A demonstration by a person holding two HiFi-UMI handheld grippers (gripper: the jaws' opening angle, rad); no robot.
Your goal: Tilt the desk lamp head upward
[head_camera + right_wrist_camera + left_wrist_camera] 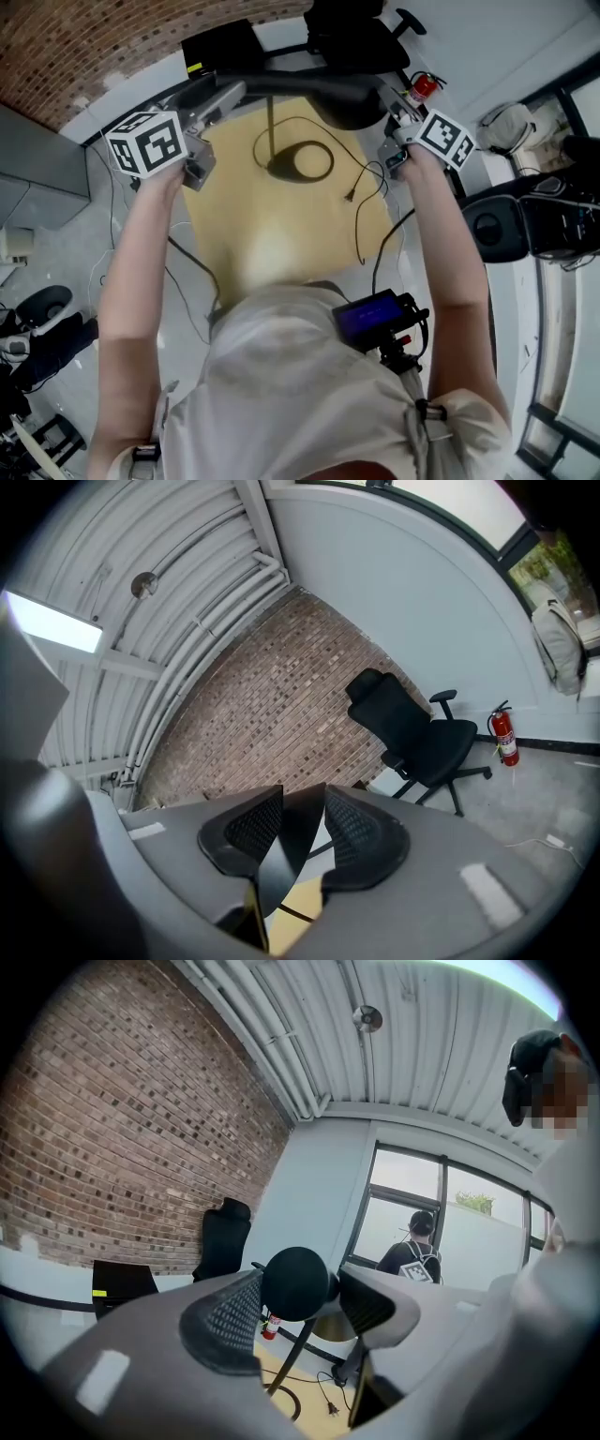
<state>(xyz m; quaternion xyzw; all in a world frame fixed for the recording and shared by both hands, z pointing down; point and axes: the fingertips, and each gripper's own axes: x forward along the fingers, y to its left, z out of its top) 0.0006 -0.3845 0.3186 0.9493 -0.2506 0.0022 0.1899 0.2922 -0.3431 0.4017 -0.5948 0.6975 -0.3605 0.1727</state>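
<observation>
Left gripper [217,101]: jaws closed around the rounded black rear end [295,1283] of the lamp bar, apparently to steady it as a pivot. Long black desk lamp head [328,92] hangs level above the pale yellow tabletop [234,225], over its ring base [300,164]. Right gripper [394,112]: jaws clamped on the head's flat outer edge, placed to lever it upward

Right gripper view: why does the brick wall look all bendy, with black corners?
Right gripper view: the wide-angle lens curves the brick wall and darkens the corners; left gripper view: same rounding, plus a glaring window; head view: edges curved, middle sharp.
</observation>
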